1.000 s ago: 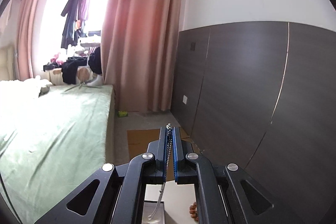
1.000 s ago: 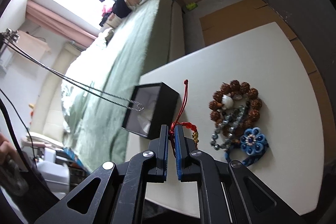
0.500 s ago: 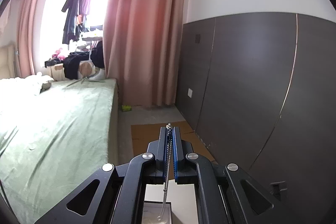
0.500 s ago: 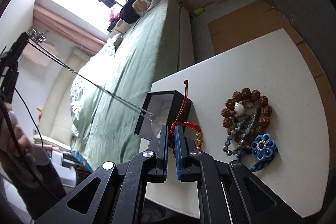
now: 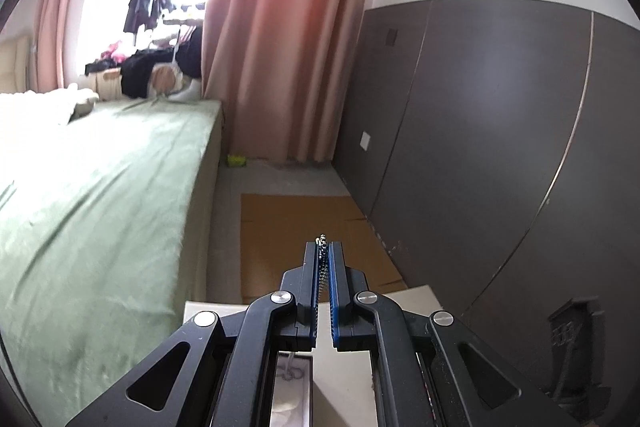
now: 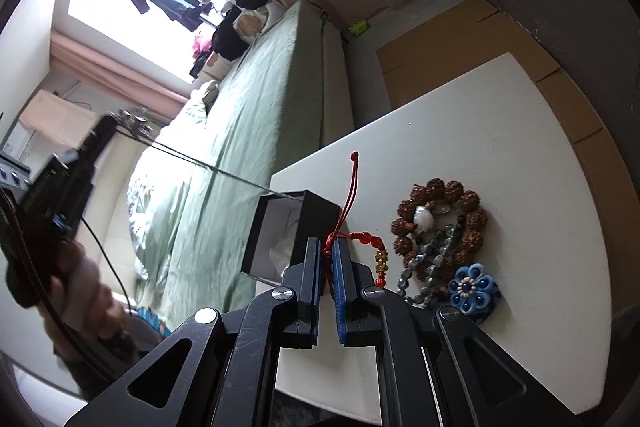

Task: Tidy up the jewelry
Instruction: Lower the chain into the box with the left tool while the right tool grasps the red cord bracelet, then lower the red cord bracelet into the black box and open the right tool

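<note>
My left gripper [image 5: 323, 247] is shut on a thin silver chain [image 5: 321, 269]. The chain hangs down into an open black box with a white lining [image 5: 291, 383] under the gripper. In the right wrist view the left gripper [image 6: 116, 125] is up at the left and the chain [image 6: 208, 169] runs taut down to the box [image 6: 290, 231]. My right gripper [image 6: 329, 245] is shut on a red cord bracelet [image 6: 362, 239] with gold beads, just right of the box, above the white table [image 6: 500, 131].
On the table, right of the right gripper, lie a brown bead bracelet [image 6: 440, 191], a grey bead strand [image 6: 432, 263] and a blue flower piece [image 6: 472, 287]. A green bed [image 6: 256, 131] runs along the table's left. A dark wall panel [image 5: 500, 147] is to the right.
The left gripper has come lower, and the end of the chain has gone down into the box. The right gripper has stayed shut on the red bracelet, shifting slightly.
</note>
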`<control>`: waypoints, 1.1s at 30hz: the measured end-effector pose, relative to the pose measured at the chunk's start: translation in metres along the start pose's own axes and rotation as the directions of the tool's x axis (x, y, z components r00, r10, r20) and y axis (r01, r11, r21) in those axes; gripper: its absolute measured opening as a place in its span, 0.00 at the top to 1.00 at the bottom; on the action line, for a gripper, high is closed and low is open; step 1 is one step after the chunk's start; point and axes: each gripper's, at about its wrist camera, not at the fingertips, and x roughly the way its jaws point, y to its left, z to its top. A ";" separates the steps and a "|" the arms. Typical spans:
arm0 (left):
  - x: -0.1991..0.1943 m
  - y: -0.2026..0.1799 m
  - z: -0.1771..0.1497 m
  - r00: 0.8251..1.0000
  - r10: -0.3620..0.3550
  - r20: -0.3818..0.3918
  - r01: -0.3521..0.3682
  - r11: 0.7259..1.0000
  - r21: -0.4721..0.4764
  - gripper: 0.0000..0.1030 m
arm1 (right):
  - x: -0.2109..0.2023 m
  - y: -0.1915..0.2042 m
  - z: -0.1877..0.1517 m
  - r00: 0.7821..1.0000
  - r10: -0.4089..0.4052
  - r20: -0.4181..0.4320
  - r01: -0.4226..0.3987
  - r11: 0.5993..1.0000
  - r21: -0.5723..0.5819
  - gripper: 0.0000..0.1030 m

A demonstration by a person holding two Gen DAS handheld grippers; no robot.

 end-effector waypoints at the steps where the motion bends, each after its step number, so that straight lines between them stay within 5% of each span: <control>1: 0.005 0.002 -0.005 1.000 -0.005 -0.007 0.004 1.000 -0.009 0.96 | 0.000 0.000 0.000 1.000 -0.001 0.001 0.001 1.000 0.001 0.92; 14: 0.046 0.035 -0.077 0.994 -0.024 -0.109 0.004 0.983 -0.182 0.96 | 0.003 -0.001 0.000 0.999 -0.036 0.001 0.036 0.999 -0.012 0.92; 21: 0.067 0.043 -0.088 0.974 -0.119 -0.193 0.065 0.962 -0.265 0.96 | 0.010 0.002 -0.002 0.998 -0.060 -0.006 0.060 0.998 -0.022 0.92; 27: 0.061 0.063 -0.092 0.960 -0.128 -0.250 0.039 0.942 -0.333 0.93 | 0.019 0.012 -0.004 0.999 -0.032 0.003 0.032 0.999 -0.032 0.92; 29: 0.050 0.071 -0.092 0.962 -0.125 -0.243 0.033 0.936 -0.351 0.82 | 0.023 0.020 -0.005 1.000 -0.011 0.005 0.011 0.999 -0.044 0.92; 31: 0.037 0.078 -0.091 0.968 -0.114 -0.222 0.025 0.930 -0.366 0.49 | 0.029 0.028 -0.006 1.000 0.017 0.008 -0.016 0.999 -0.052 0.92; 33: 0.022 0.086 -0.090 0.979 -0.082 -0.187 0.006 0.927 -0.374 0.40 | 0.035 0.036 -0.006 0.999 0.049 0.012 -0.048 0.997 -0.058 0.92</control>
